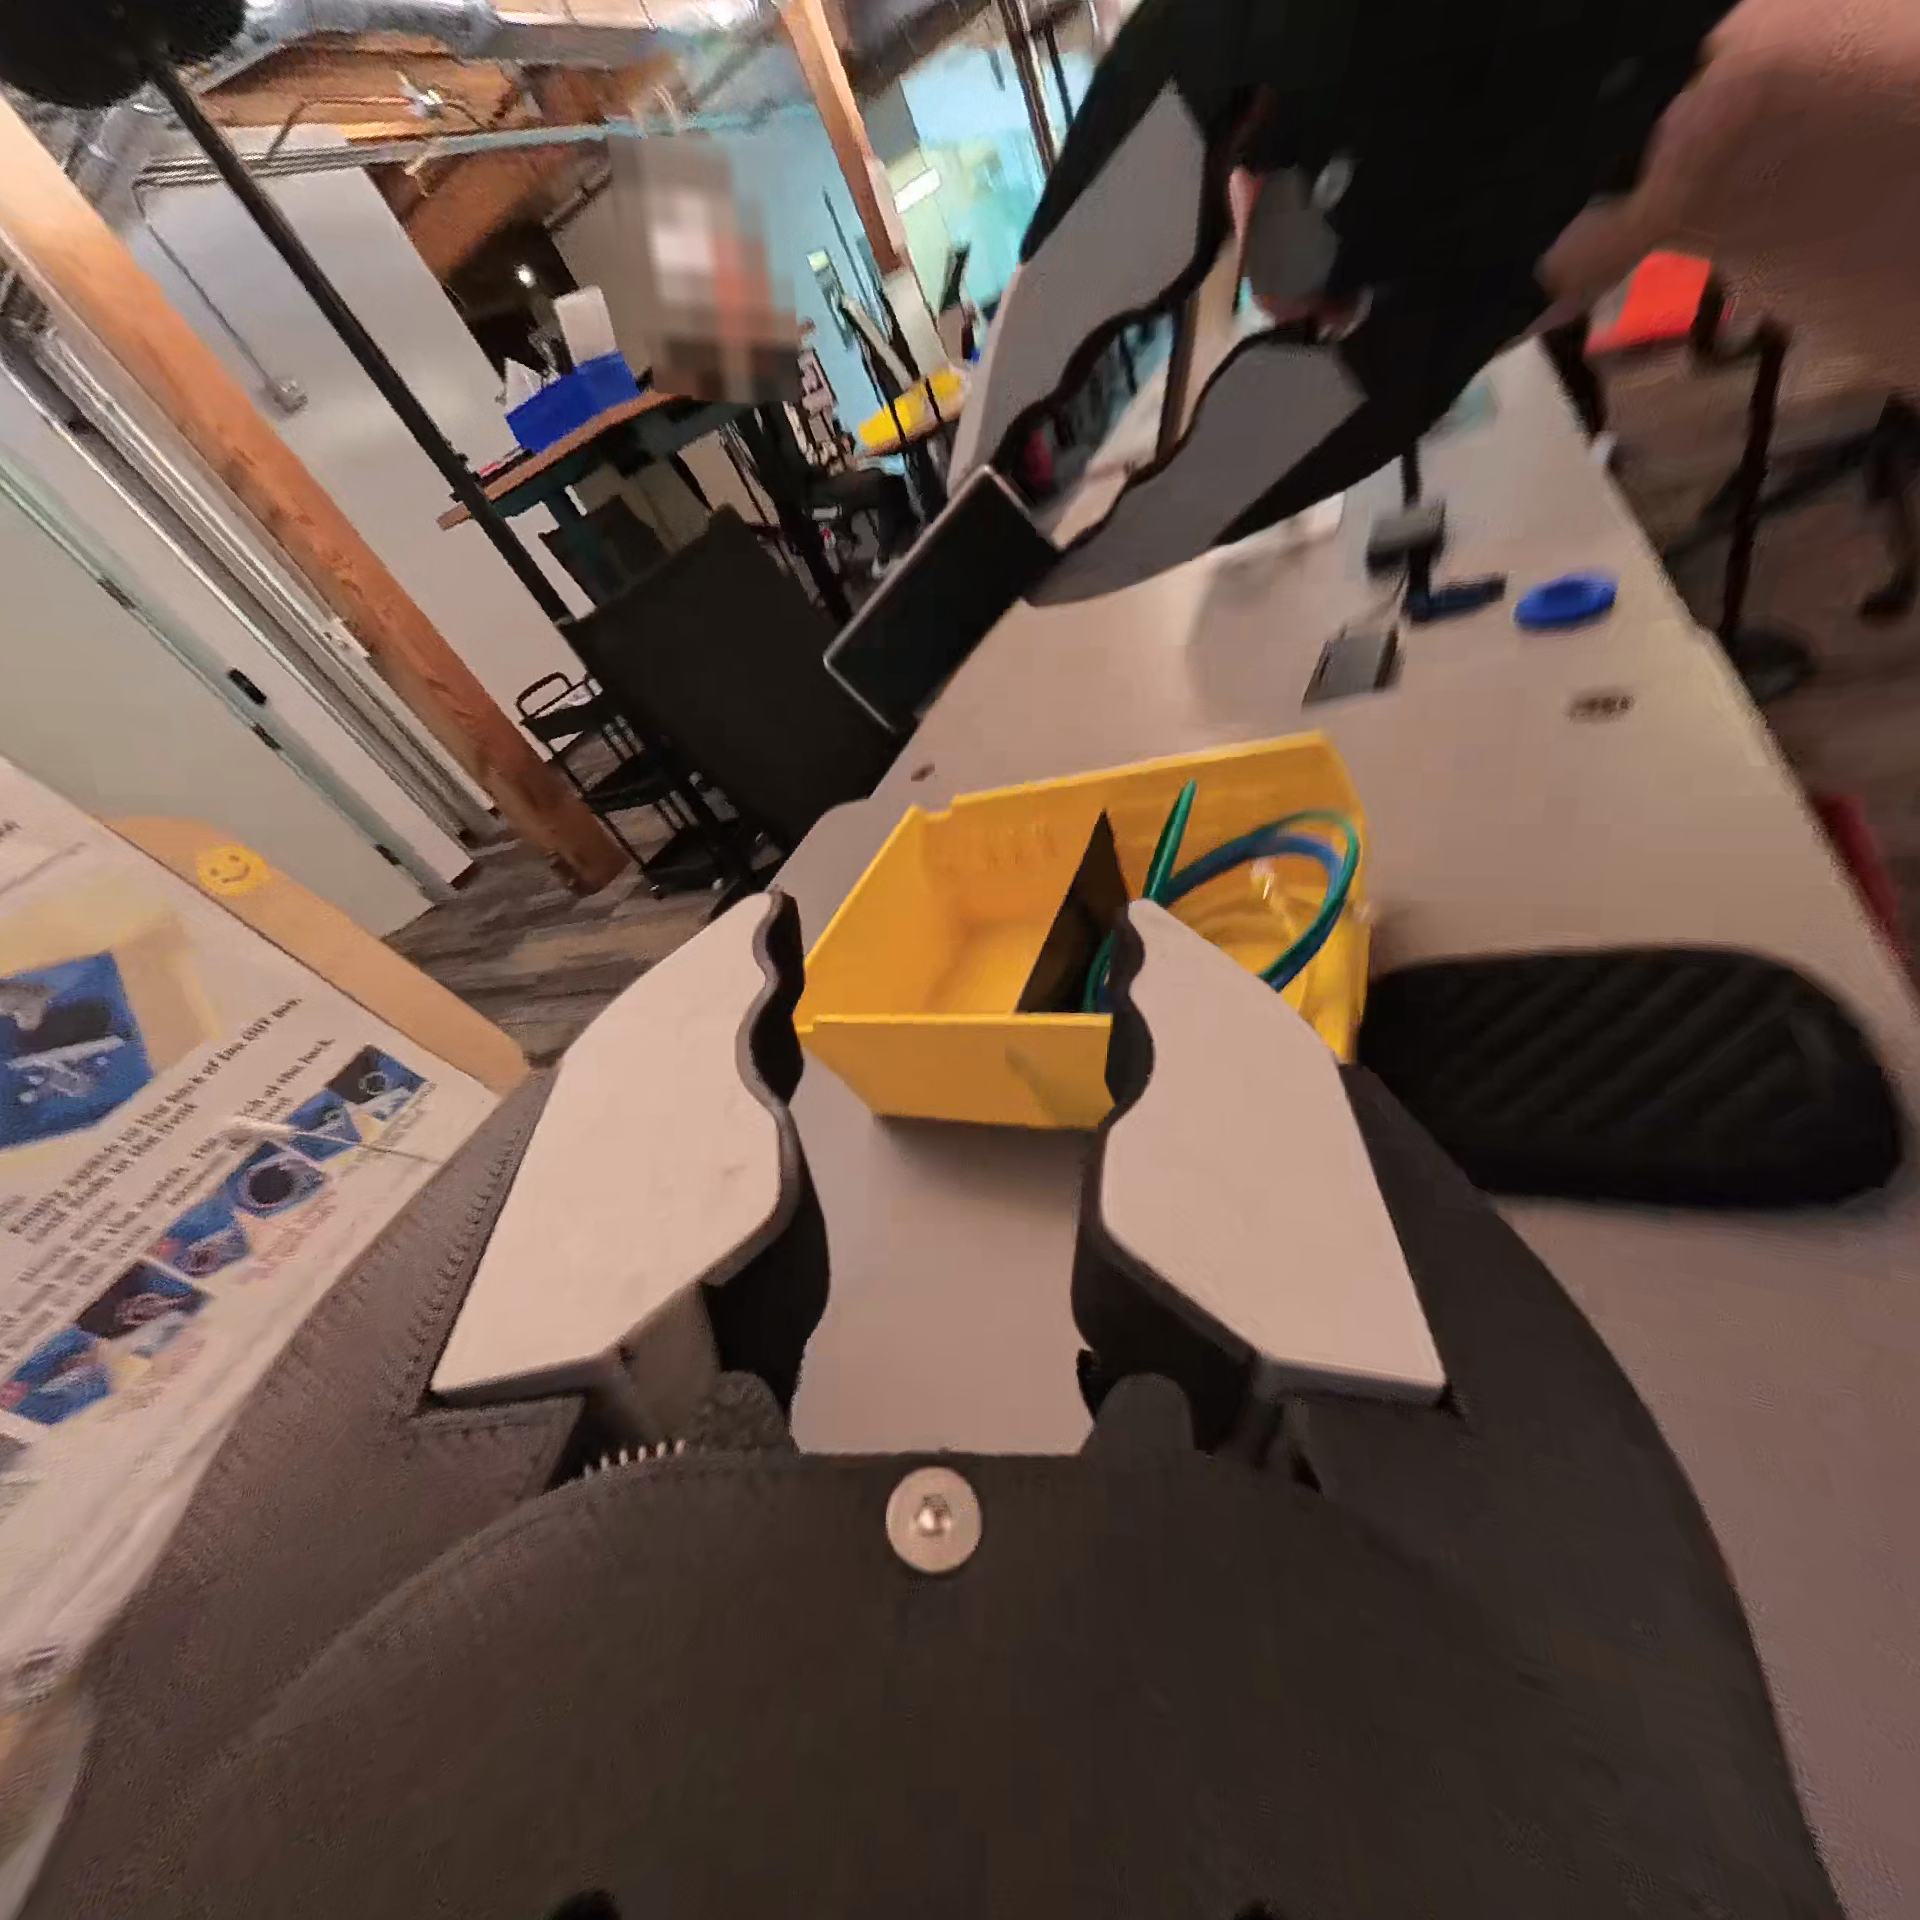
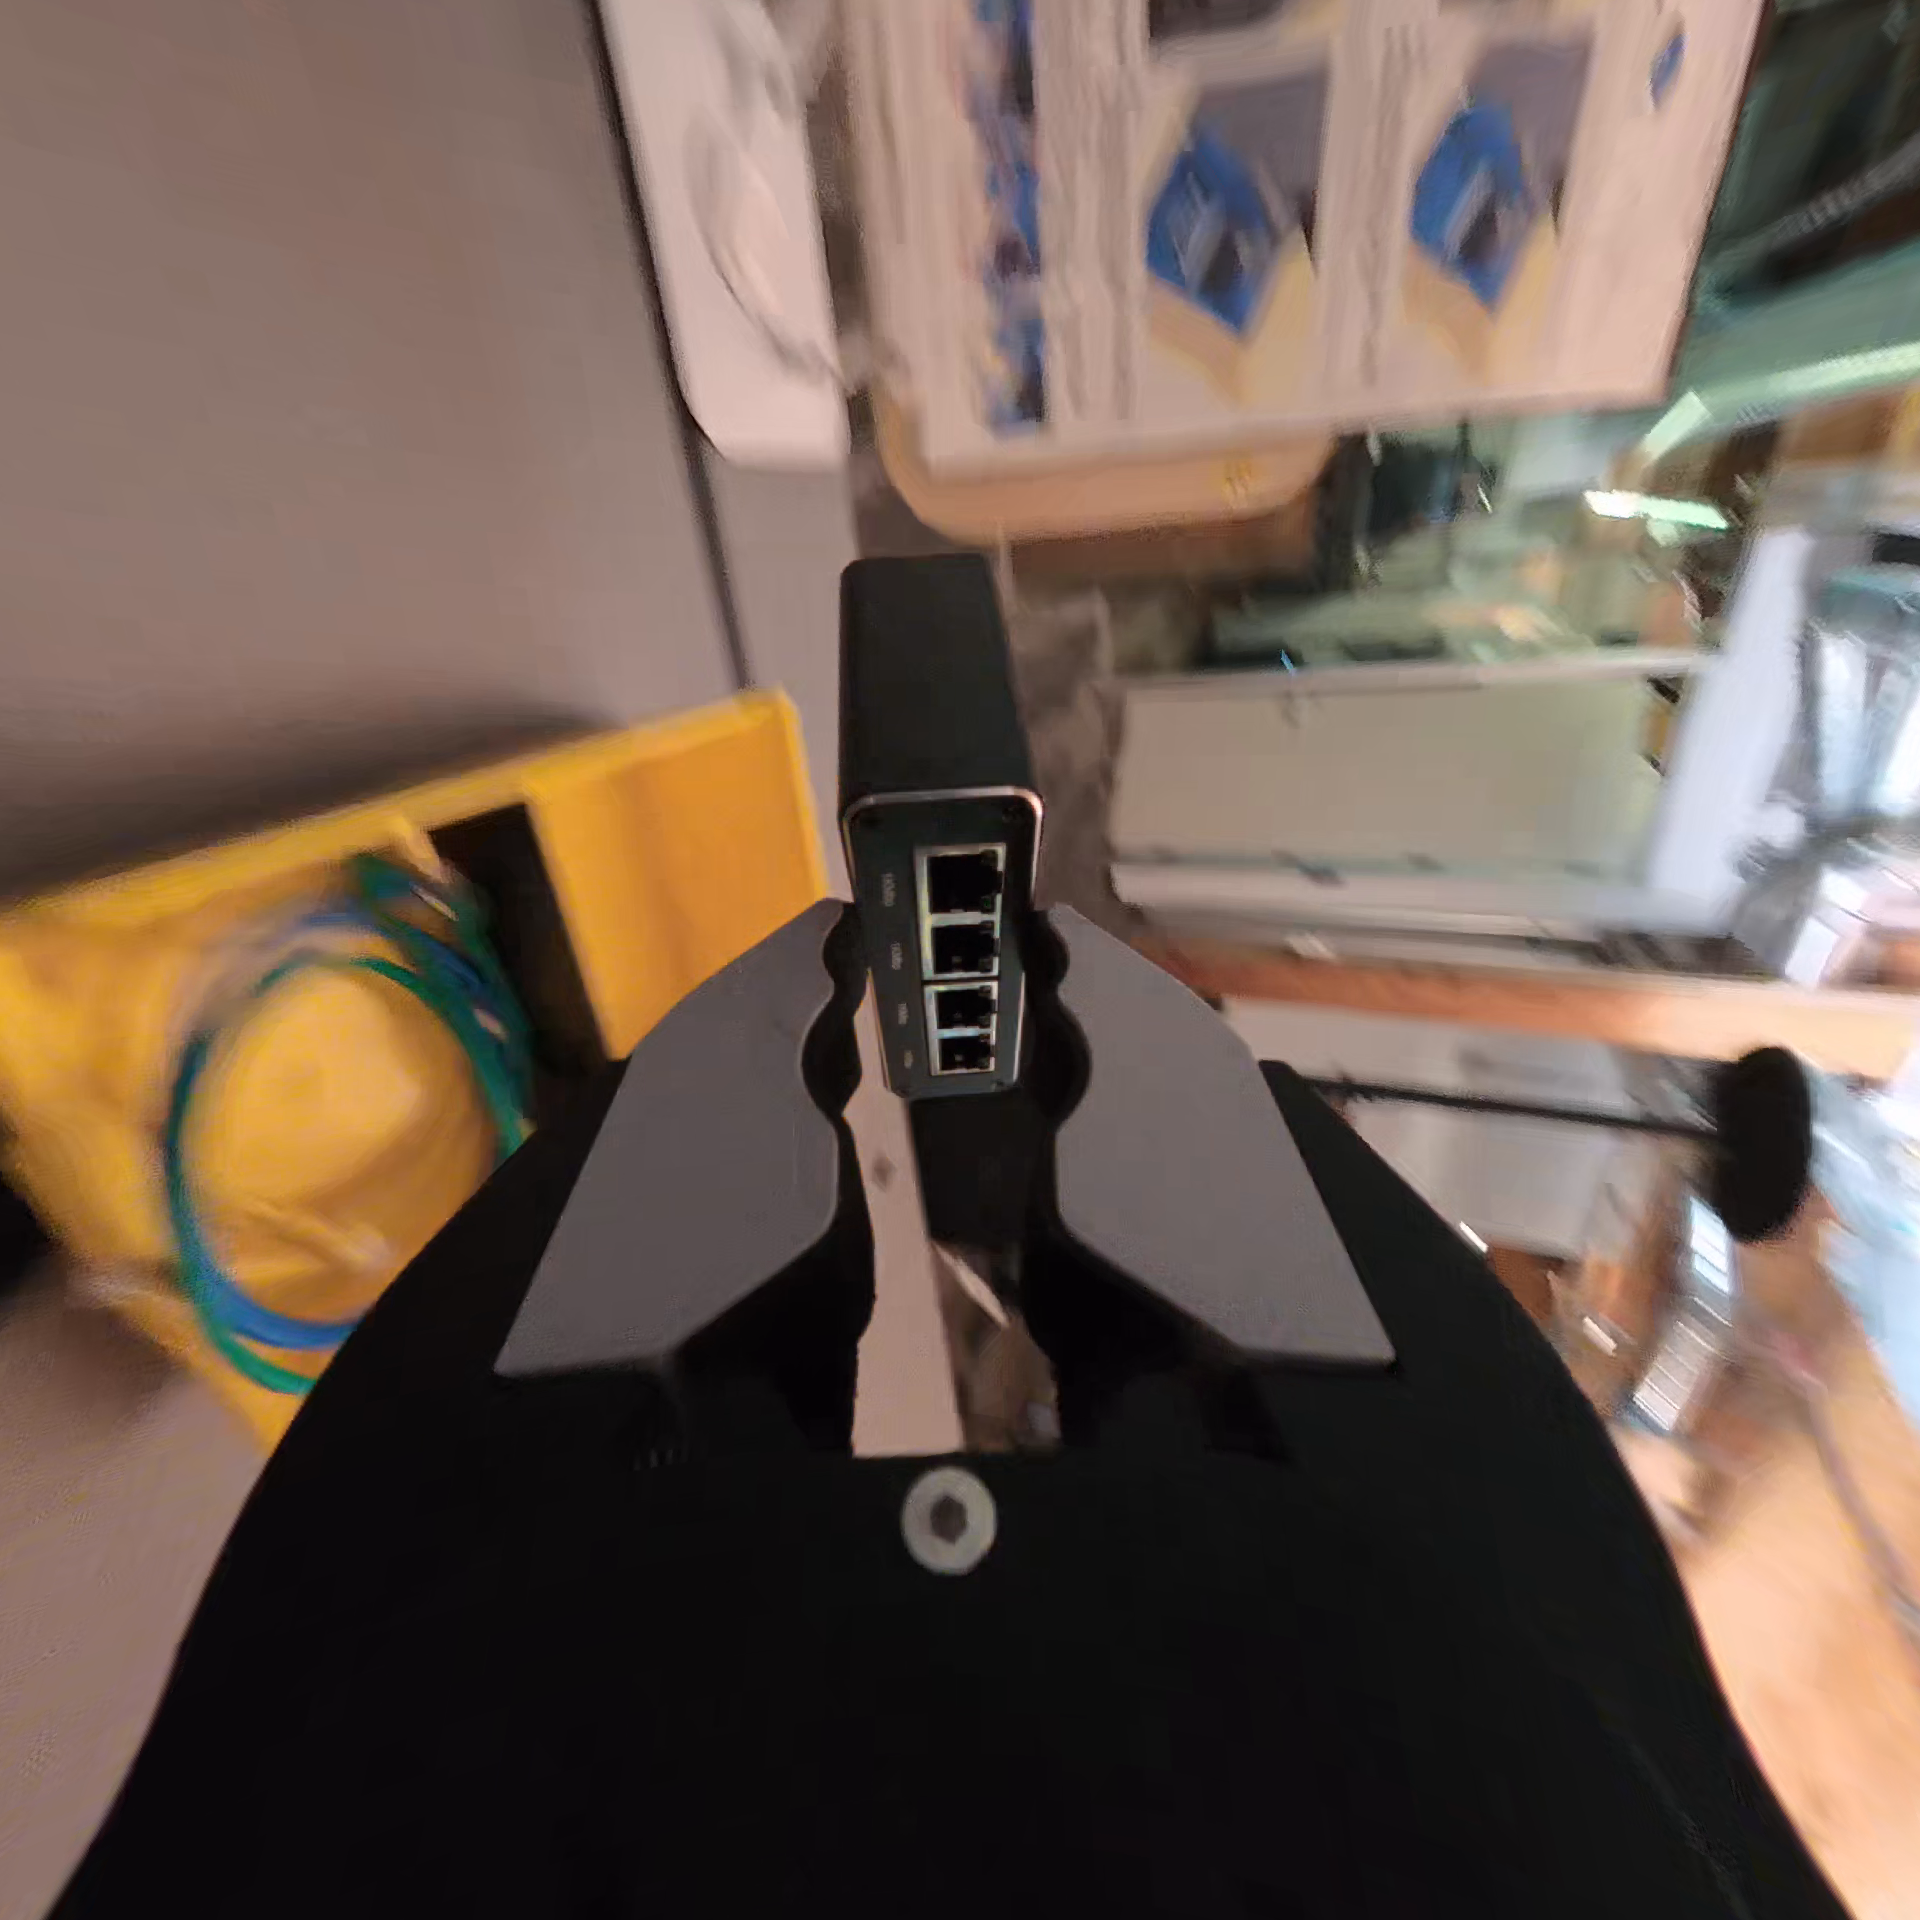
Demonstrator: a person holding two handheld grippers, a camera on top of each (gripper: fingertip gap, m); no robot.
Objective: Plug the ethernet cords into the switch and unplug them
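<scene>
Holding the switch (image 2: 940, 935) in my right gripper (image 2: 951, 997) right now, fingers clamped on its two long sides, so it's up off the worktop (image 2: 312, 416). The port face is turned back toward the wrist camera and I can see four sockets in a row, all of them with nothing plugged in. From the left wrist view the same switch (image 1: 940, 613) shows as a dark slab sticking out past the right gripper (image 1: 1091, 488), up in the air beyond the bin, with a hand (image 1: 1787, 177) on the handle behind it.

My left gripper (image 1: 951, 997) is spread wide with nothing between the fingers, hanging low over the grey worktop (image 1: 1558, 1403) just in front of the yellow bin (image 1: 966, 956). The bin has a black divider (image 1: 1081, 914) in it; the near compartment looks bare, and the ethernet cords (image 1: 1278, 894) (blue and green ones) are coiled in the far one. Right wrist view shows those cords (image 2: 343, 1091) too, pretty motion-blurred.

A black ribbed pad (image 1: 1631, 1070) lies beside the bin, on its right in the left wrist view, and a printed sheet with pictures (image 1: 177, 1195) lies off to the left.
</scene>
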